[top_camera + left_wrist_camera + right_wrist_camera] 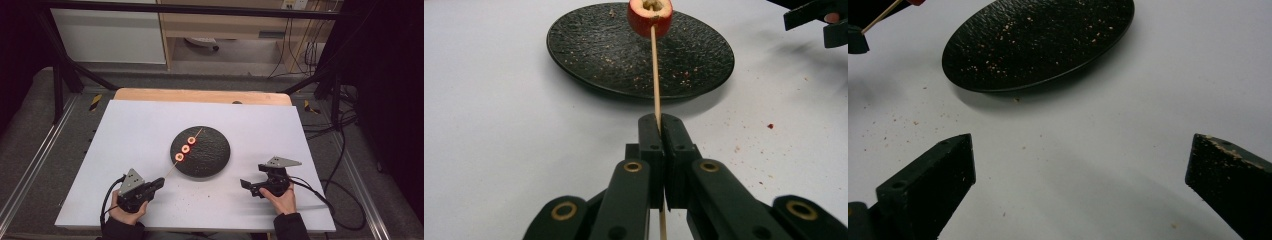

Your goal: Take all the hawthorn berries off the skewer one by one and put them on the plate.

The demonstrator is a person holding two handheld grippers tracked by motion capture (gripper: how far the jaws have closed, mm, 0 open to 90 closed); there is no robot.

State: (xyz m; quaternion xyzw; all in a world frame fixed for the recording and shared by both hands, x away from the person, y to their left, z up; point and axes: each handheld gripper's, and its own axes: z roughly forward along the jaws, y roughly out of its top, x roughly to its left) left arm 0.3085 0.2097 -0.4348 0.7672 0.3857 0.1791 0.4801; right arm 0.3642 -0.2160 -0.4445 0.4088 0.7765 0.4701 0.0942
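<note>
My left gripper (659,131) has its fingers pinching the near end of the skewer (654,75); my right gripper (1080,165) has its fingers spread above the white worktop (125,150). Farther out, the skewer's three red fruit pieces (185,149) sit over the black plate (212,155)

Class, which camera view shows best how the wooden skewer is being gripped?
The left gripper view: the left gripper has its jaws shut on the skewer. The high view shows the whole skewer with three fruit slices, small. The right gripper view catches its end in a corner.
</note>
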